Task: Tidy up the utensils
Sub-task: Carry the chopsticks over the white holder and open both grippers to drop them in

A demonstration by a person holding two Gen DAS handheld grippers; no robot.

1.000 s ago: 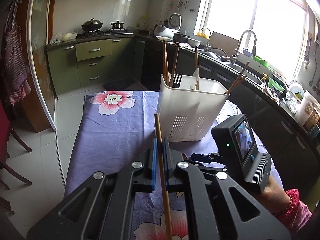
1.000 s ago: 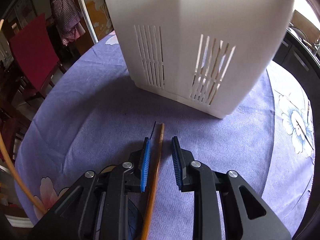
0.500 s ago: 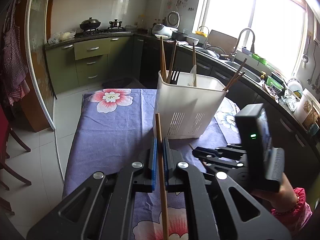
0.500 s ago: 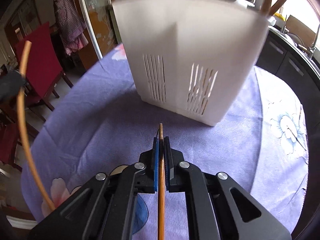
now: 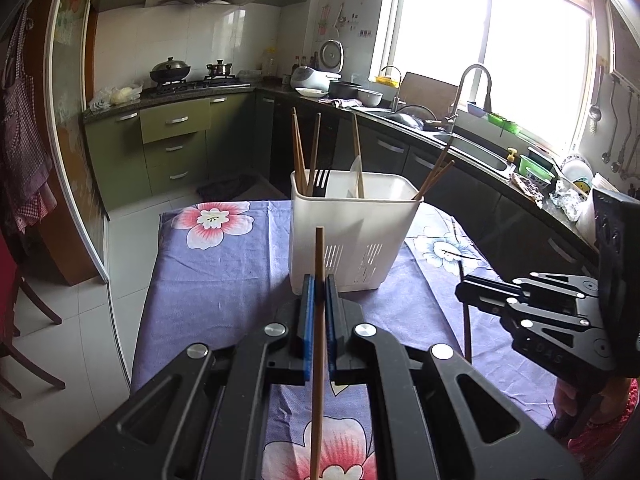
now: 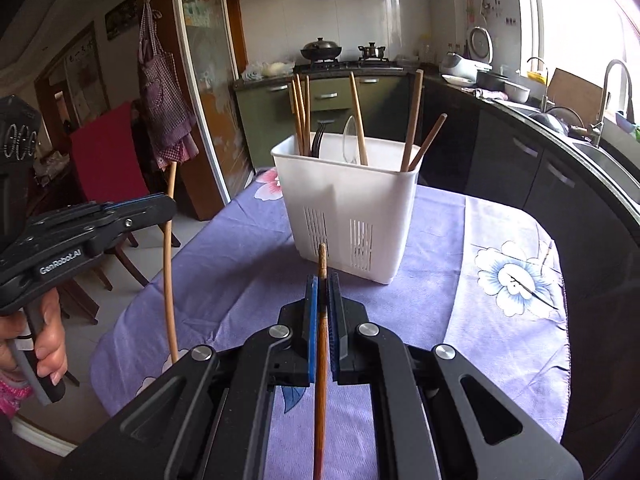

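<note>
A white slotted utensil holder stands on the purple flowered tablecloth, holding several chopsticks, a black fork and a clear spoon. My left gripper is shut on a light wooden chopstick, held above the table short of the holder. My right gripper is shut on a darker brown chopstick, also lifted, facing the holder. The right gripper also shows at the right of the left wrist view, the left gripper at the left of the right wrist view.
The table ends close on the right beside dark kitchen cabinets and a sink counter. A red chair and wooden chairs stand left of the table. A sliding glass door is at far left.
The right gripper closed on the brown chopstick on the cloth and lifted it up and back from the holder. The left gripper also rose with its chopstick still held.
</note>
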